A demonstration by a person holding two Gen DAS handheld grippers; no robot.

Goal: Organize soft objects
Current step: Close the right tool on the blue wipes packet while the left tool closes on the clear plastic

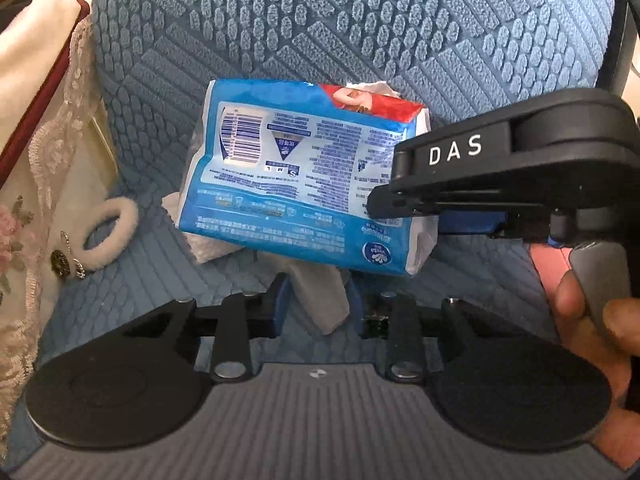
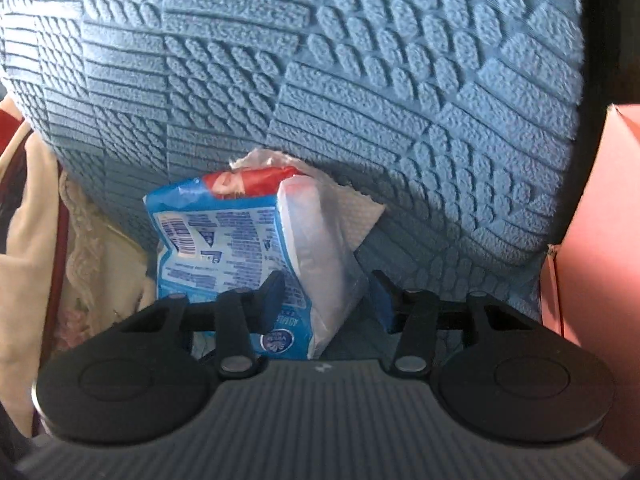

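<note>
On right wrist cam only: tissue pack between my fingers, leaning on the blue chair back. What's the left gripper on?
Observer: The left gripper points down at the seat with a loose white tissue between its fingers. I can't tell if the pads press it.
Operator: Anything else loose on the seat?
Observer: A white fluffy hair tie lies near the seat's left edge, beside a lace-trimmed cloth.
Operator: Where on the pack am I?
Observer: The right gripper meets the tissue pack at its right-hand end, coming in from the side.
</note>
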